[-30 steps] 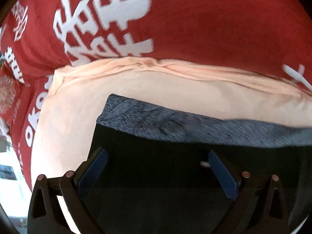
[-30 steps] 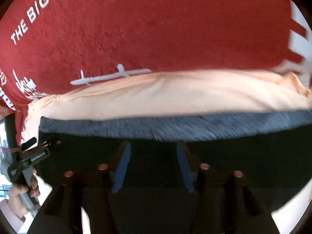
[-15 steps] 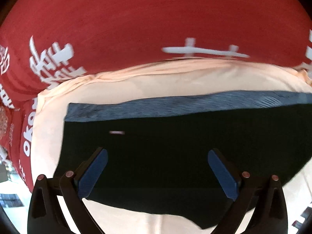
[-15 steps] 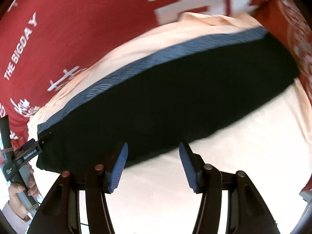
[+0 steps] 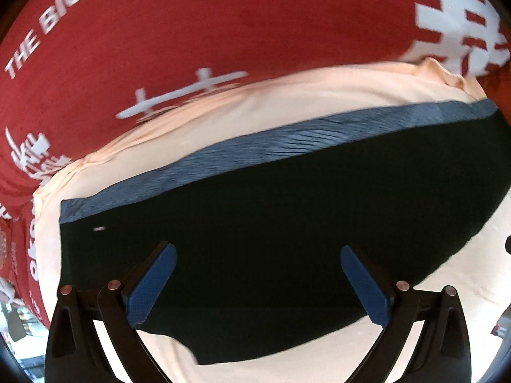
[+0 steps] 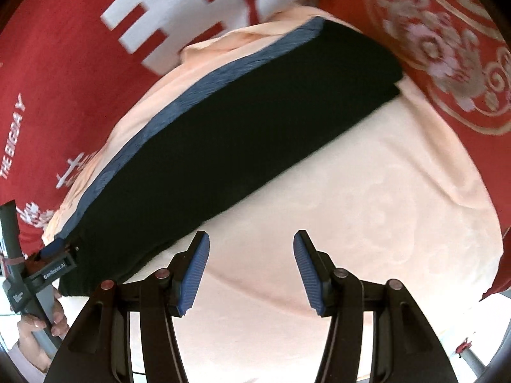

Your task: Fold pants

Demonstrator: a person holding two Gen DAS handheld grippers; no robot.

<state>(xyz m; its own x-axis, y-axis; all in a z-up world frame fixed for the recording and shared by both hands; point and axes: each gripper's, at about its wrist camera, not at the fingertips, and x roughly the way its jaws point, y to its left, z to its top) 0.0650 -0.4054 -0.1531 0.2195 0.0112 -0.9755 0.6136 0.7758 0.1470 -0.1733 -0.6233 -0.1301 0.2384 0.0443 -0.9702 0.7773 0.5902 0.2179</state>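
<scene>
Black pants [image 5: 271,239], grey waistband, folded flat

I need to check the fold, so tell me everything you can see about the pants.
The pants are black, soft-looking fabric, folded into a long flat strip with a ribbed grey-blue band along the far edge. A tiny pale tag sits near the left end. They lie flat on a peach cloth over a red printed cover. Both the left claw and right claw are open, holding nothing.
</scene>
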